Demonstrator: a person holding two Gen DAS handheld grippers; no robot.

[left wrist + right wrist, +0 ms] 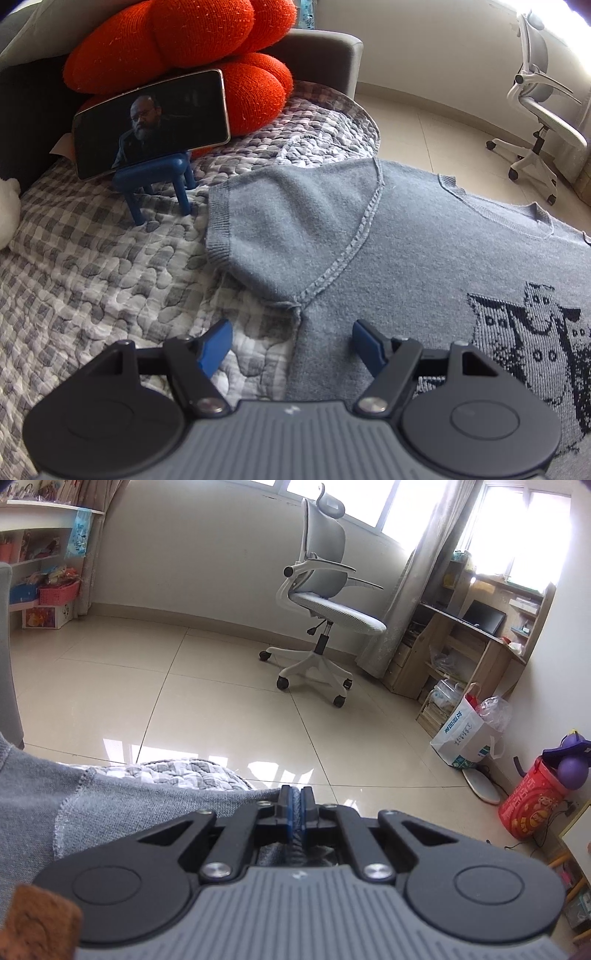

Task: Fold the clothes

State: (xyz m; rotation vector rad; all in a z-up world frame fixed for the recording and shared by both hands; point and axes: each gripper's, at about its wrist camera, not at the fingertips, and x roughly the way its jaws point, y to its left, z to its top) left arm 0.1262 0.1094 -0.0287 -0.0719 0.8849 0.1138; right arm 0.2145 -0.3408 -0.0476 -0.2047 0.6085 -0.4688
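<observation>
A grey knit short-sleeved sweater point(413, 258) with a dark woven pattern lies flat on a checkered quilt point(92, 266). Its sleeve point(288, 221) spreads to the left. My left gripper point(291, 336) is open and hovers low over the sweater's side edge just below the armpit, one finger over the quilt and one over the sweater. My right gripper point(295, 805) is shut on a fold of the same grey sweater point(110, 805), whose fabric shows pinched between the blue pads at the edge over the floor.
A phone point(151, 122) on a blue stand point(159, 184) leans against an orange cushion point(184, 40) at the back of the quilt. Beyond the edge lie tiled floor point(184, 686), a grey office chair point(325, 602), a wooden desk point(472, 642) and bags point(465, 734).
</observation>
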